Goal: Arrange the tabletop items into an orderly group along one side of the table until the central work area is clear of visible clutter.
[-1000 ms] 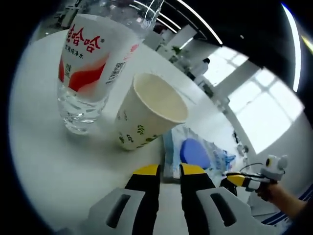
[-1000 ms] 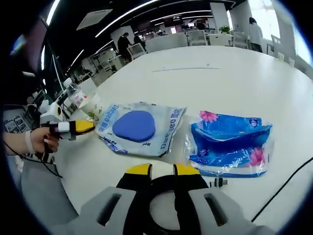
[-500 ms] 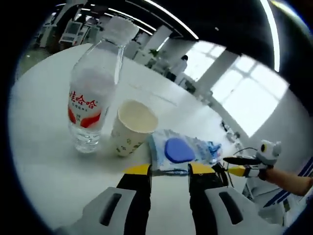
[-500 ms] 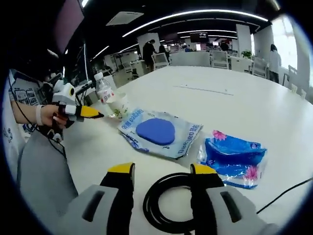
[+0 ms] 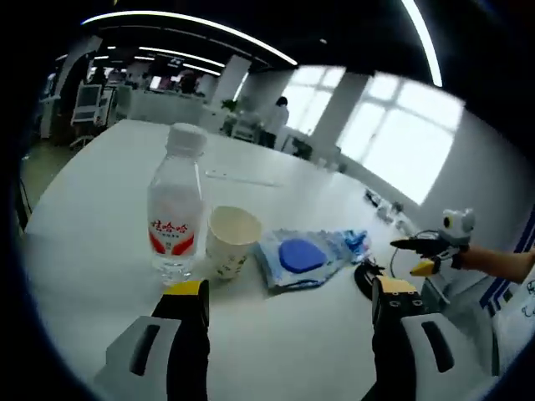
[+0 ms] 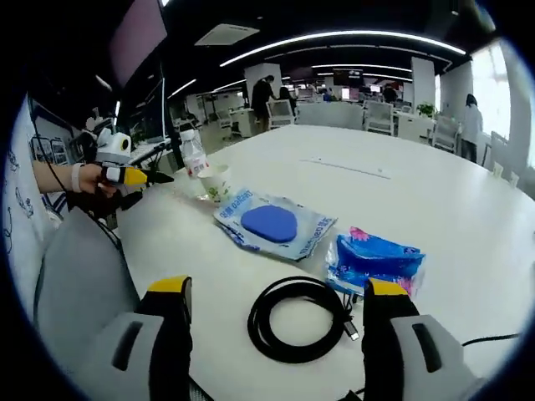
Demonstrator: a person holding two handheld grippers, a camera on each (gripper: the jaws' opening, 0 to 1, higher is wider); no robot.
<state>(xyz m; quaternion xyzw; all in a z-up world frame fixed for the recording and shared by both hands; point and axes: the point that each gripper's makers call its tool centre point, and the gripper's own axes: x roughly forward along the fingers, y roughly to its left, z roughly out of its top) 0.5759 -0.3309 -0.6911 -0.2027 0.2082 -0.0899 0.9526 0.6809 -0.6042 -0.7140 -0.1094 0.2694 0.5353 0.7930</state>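
A clear water bottle [image 5: 175,213] with a red label stands upright on the white table [image 5: 100,192], and a paper cup [image 5: 230,242] stands just right of it. Beyond them lies a blue-and-white packet [image 5: 305,255] with a blue disc inside. My left gripper [image 5: 291,292] is open wide, short of the bottle and cup, holding nothing. My right gripper [image 6: 277,288] is open wide over the near side of a coiled black cable [image 6: 255,322]. A blue tissue pack [image 6: 376,261] lies right of the packet [image 6: 272,224]. The bottle [image 6: 194,154] and cup [image 6: 216,181] stand at the far left.
The other gripper [image 5: 426,251], held by a hand, enters the left gripper view from the right. The left gripper [image 6: 138,177] shows at the left of the right gripper view, near the table's edge [image 6: 125,251]. Bare white tabletop [image 6: 435,192] stretches behind the items. Desks and people are far off.
Both grippers have gone from nearly shut to wide open. Both cameras have pulled back from the table, so the bottle, cup, packet and cable look smaller and farther.
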